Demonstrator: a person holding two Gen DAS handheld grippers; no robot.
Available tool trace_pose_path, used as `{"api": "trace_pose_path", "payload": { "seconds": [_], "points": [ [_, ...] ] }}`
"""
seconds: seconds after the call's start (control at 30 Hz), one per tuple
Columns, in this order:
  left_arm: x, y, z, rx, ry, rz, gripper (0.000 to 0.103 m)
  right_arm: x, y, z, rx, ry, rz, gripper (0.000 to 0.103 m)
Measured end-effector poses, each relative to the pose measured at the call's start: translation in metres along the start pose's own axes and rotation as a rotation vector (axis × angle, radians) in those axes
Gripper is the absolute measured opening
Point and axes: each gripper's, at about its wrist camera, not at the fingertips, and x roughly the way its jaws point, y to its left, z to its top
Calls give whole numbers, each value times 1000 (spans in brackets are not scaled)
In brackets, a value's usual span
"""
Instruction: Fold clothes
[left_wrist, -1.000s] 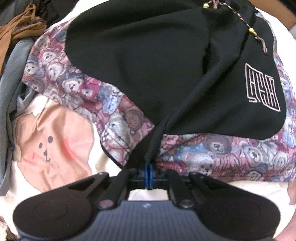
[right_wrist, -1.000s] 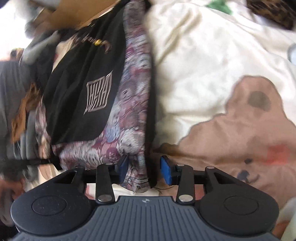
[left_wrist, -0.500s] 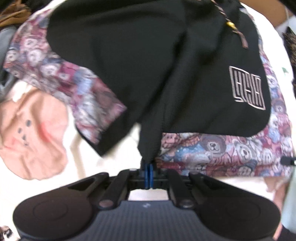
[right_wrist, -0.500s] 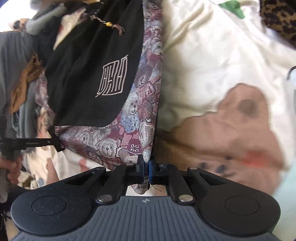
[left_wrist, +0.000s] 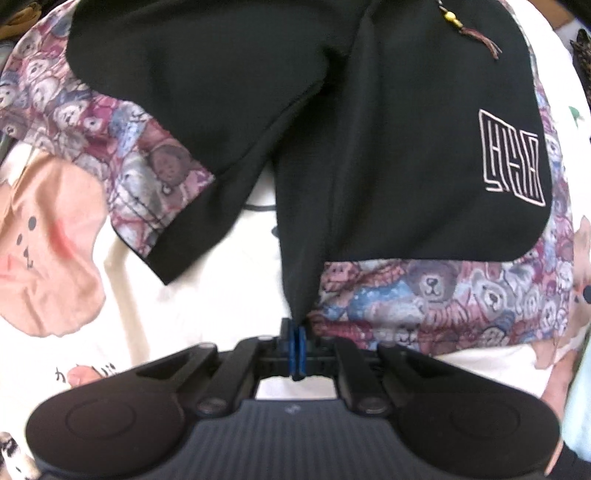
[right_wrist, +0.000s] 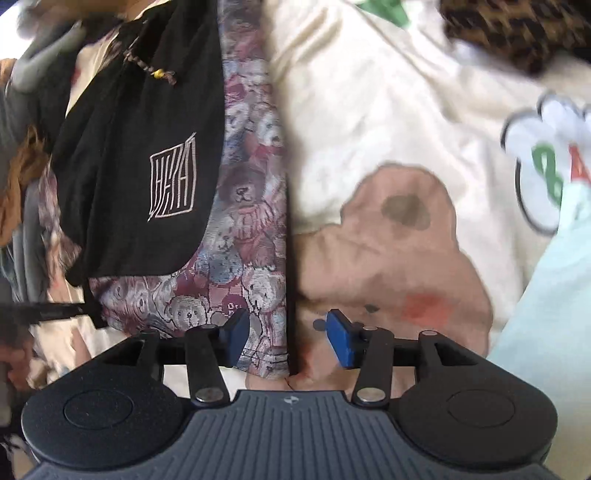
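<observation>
Left gripper (left_wrist: 296, 334) pinching black shorts (left_wrist: 369, 140), right gripper (right_wrist: 286, 338) spread at their hem.

No containers in view; the shorts (black panels over a teddy-bear print, line logo (left_wrist: 511, 157) on one leg, beaded drawstring (left_wrist: 458, 26) near the waist) lie on a cream bedsheet (right_wrist: 369, 110) printed with a pink-brown bear (right_wrist: 399, 251). Left jaws pressed together on a black fold at the crotch seam, gripper low over the sheet and pointing toward the waistband, one leg splayed off to the left. Right jaws spread apart, the printed leg edge (right_wrist: 266, 295) lying between the blue pads but not squeezed, gripper aimed along the side seam. Leopard-print fabric (right_wrist: 517, 29) at the far right corner, other clothes piled blurry at left.
</observation>
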Motion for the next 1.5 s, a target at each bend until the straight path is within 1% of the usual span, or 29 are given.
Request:
{"api": "trace_pose_path", "payload": {
  "seconds": [0.03,0.1,0.2,0.27,0.33,0.37,0.4,0.47,0.53,0.63,0.77,0.83,0.9,0.93,0.97,1.07,1.1,1.13,1.17,1.27,1.37,1.4,1.43,1.5],
  "points": [
    [0,0,-1,9,-1,6,4,1,-6,-2,13,5,10,53],
    [-1,1,-4,19,-6,16,4,7,-3,-7,-7,7,17,53],
    [-5,6,-5,5,-17,14,5,19,2,-12,-35,11,22,50],
    [-7,10,-7,-5,-24,13,11,27,3,-14,-54,7,16,50],
    [-13,16,-12,-14,-35,1,12,36,5,-16,-65,10,-5,45],
    [-16,19,-13,-19,-42,-7,14,35,4,-17,-68,13,-8,40],
    [-19,22,-14,-24,-48,-15,20,35,4,-18,-70,16,-10,28],
    [-29,32,-16,-44,-73,-39,38,35,2,-20,-76,22,-16,5],
    [-37,43,-17,-68,-96,-57,41,26,1,-17,-88,42,-7,4],
    [-46,58,-21,-105,-105,-66,41,10,1,-10,-135,64,-29,3],
    [-48,63,-24,-128,-97,-99,41,-10,-3,1,-153,59,-92,3],
    [-47,62,-30,-146,-90,-141,41,-16,-5,4,-153,57,-118,3],
    [-45,63,-36,-188,-85,-193,46,-17,-8,5,-153,62,-140,3],
    [-44,63,-40,-209,-82,-211,51,-12,-2,5,-150,65,-145,3],
    [-42,62,-44,-222,-78,-213,52,-9,0,3,-147,65,-149,3],
    [-34,57,-55,-223,-61,-205,49,-1,4,0,-131,64,-161,3],
    [-33,57,-59,-222,-58,-212,46,3,8,0,-127,65,-165,3],
    [-32,56,-61,-222,-58,-218,30,7,12,0,-122,65,-169,3],
    [-31,56,-65,-225,-55,-233,1,10,16,0,-118,65,-174,3],
    [-32,56,-72,-240,-23,-292,2,8,20,6,-141,69,-219,3],
    [-40,48,-72,-183,-12,-329,2,-3,16,15,-110,63,-273,3],
    [-44,46,-73,-176,-14,-344,2,-3,15,15,-102,65,-278,3],
    [-43,48,-77,-171,-14,-350,1,-3,14,16,-95,67,-284,3],
    [-27,61,-89,-166,-9,-339,1,-4,13,17,-80,71,-295,3]
  ]
}}
